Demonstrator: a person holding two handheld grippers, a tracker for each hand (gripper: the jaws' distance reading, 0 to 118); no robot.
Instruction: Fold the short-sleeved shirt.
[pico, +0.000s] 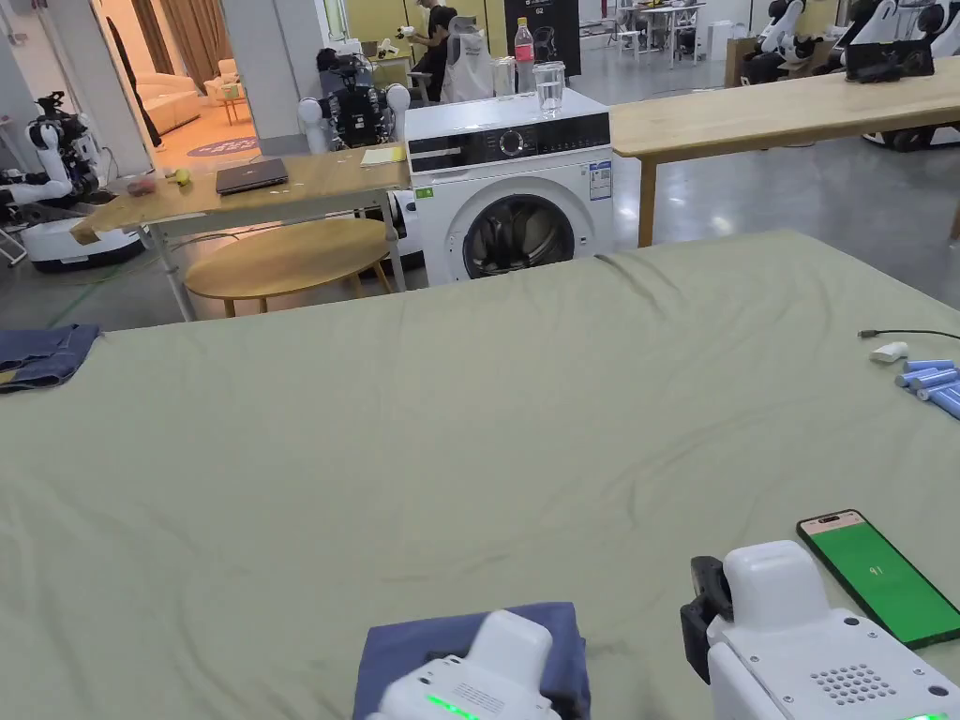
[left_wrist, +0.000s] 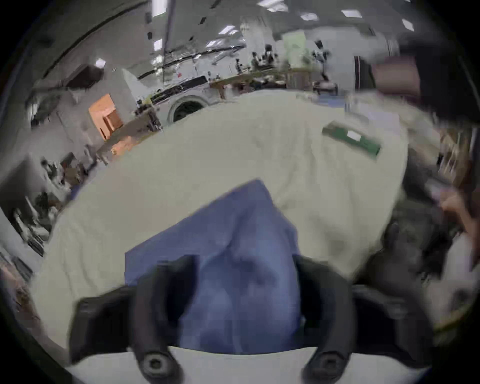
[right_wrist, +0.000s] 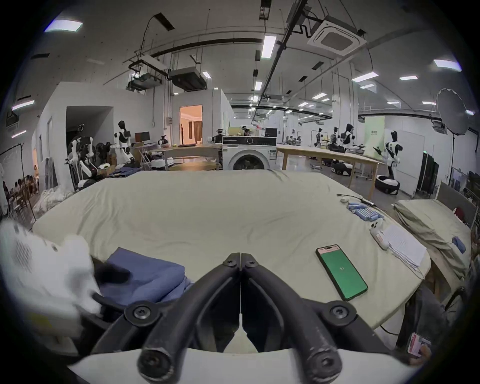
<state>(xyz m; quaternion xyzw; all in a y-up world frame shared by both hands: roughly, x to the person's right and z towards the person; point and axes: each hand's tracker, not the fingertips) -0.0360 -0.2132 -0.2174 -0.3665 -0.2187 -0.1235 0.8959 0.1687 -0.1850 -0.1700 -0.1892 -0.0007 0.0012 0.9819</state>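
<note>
Left gripper (left_wrist: 244, 293) jaws spread over the folded blue shirt (left_wrist: 233, 259); right gripper (right_wrist: 241, 262) jaws clenched empty beside it, phone (right_wrist: 341, 271) beyond.

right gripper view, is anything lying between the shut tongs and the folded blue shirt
Nothing visible does. The right tongs are shut over bare sheet; the blue shirt lies just to their left. The phone lies on the opposite side.
</note>
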